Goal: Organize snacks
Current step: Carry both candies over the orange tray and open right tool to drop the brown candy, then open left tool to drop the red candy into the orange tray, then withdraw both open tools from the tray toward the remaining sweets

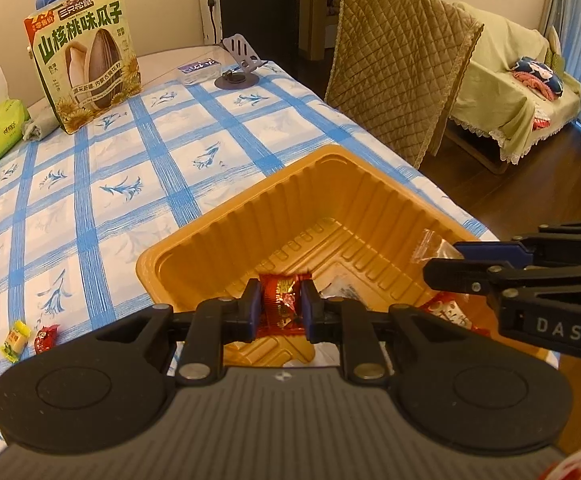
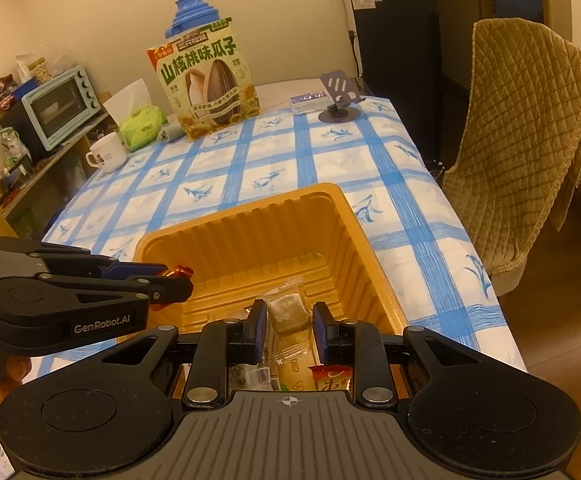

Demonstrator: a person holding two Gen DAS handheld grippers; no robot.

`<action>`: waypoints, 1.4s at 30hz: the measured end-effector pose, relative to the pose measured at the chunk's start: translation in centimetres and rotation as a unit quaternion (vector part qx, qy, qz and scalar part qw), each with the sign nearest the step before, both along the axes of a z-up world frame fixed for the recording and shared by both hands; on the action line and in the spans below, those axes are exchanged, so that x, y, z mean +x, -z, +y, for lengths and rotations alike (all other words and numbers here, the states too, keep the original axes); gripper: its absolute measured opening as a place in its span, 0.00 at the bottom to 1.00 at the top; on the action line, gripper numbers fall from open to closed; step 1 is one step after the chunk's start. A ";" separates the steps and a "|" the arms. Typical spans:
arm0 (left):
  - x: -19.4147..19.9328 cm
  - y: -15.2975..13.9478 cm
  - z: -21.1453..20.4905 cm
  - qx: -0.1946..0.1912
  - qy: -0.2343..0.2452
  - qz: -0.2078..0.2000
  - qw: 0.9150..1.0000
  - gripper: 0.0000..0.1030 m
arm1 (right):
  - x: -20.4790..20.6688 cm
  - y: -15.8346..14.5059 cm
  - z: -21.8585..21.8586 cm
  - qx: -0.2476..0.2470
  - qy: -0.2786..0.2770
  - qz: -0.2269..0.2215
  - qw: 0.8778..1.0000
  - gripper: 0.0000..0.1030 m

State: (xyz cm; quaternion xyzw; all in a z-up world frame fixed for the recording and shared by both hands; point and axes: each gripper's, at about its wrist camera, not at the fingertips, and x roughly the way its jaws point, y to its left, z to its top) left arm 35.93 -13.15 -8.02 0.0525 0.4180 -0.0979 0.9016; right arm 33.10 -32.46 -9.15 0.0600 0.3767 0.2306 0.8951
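Note:
An orange plastic tray (image 1: pixel 218 236) stands on the checked tablecloth; it also shows in the right wrist view (image 2: pixel 246 224). My left gripper (image 1: pixel 281 310) is shut on a red wrapped candy (image 1: pixel 282 304) above the tray's near edge; the candy also shows in the right wrist view (image 2: pixel 178 270). My right gripper (image 2: pixel 289 330) holds a clear-wrapped brownish snack (image 2: pixel 288 312) between its pads over the tray. Seen from the left wrist view, the right gripper (image 1: pixel 442 260) holds the clear wrapper (image 1: pixel 430 246). Other wrapped snacks (image 2: pixel 290 376) lie in the tray.
A yellow candy (image 1: pixel 13 340) and a red candy (image 1: pixel 45 338) lie on the cloth left of the tray. A sunflower seed bag (image 2: pixel 210 80), tissue pack (image 2: pixel 140 126), mug (image 2: pixel 108 154) and phone stand (image 2: pixel 340 100) stand at the far end. A covered chair (image 2: pixel 530 140) is on the right.

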 end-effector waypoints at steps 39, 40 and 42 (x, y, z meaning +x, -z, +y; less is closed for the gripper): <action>-2.4 -2.5 1.4 -0.029 -0.009 -0.026 0.999 0.62 | 0.5 -0.4 -0.7 0.013 0.032 -0.019 0.999 0.75; -2.7 -2.7 1.4 -0.031 -0.008 -0.028 0.999 0.64 | 0.3 -0.6 -0.8 0.013 0.035 -0.020 0.999 0.80; -3.2 -3.2 1.3 -0.034 -0.007 -0.034 0.999 0.71 | -0.1 -1.0 -1.1 0.014 0.041 -0.024 0.999 0.84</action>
